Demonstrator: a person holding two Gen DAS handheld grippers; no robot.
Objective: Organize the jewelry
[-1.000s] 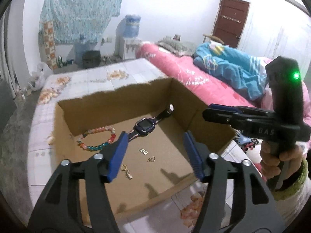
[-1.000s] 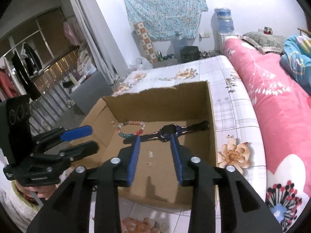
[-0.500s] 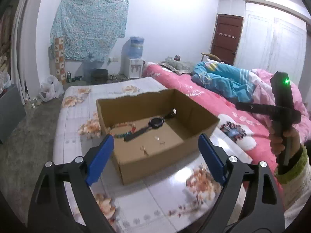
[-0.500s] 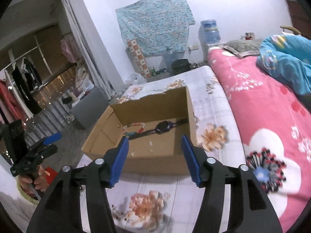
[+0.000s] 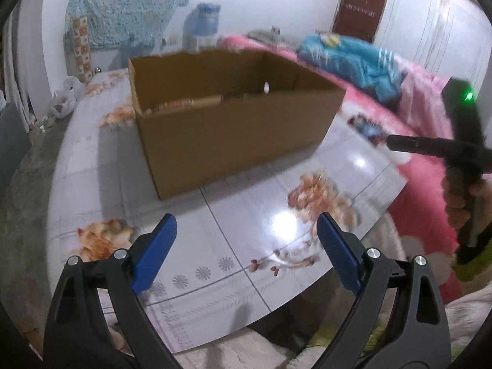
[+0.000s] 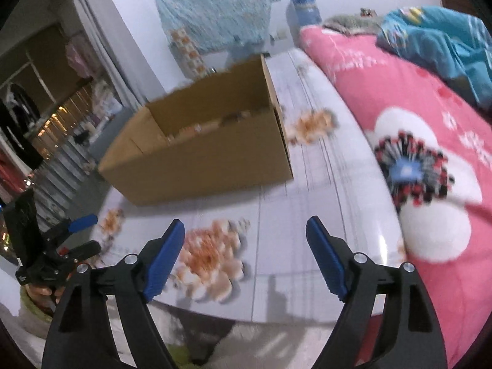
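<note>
While both grippers hang low in front of the cardboard box, the left gripper and right gripper are spread wide and hold nothing — the jewelry lies inside the box, mostly hidden by its front wall.

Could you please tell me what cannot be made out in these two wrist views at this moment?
- Contents of the cardboard box: in the left wrist view its near wall hides the floor; only blurred beads show.
- Right wrist view: motion blur smears the box interior, so no item is identifiable.
- Right gripper in the left wrist view: side-on and blurred, its opening is unreadable there.
- Table: its near edge is cut off by the left gripper.
</note>
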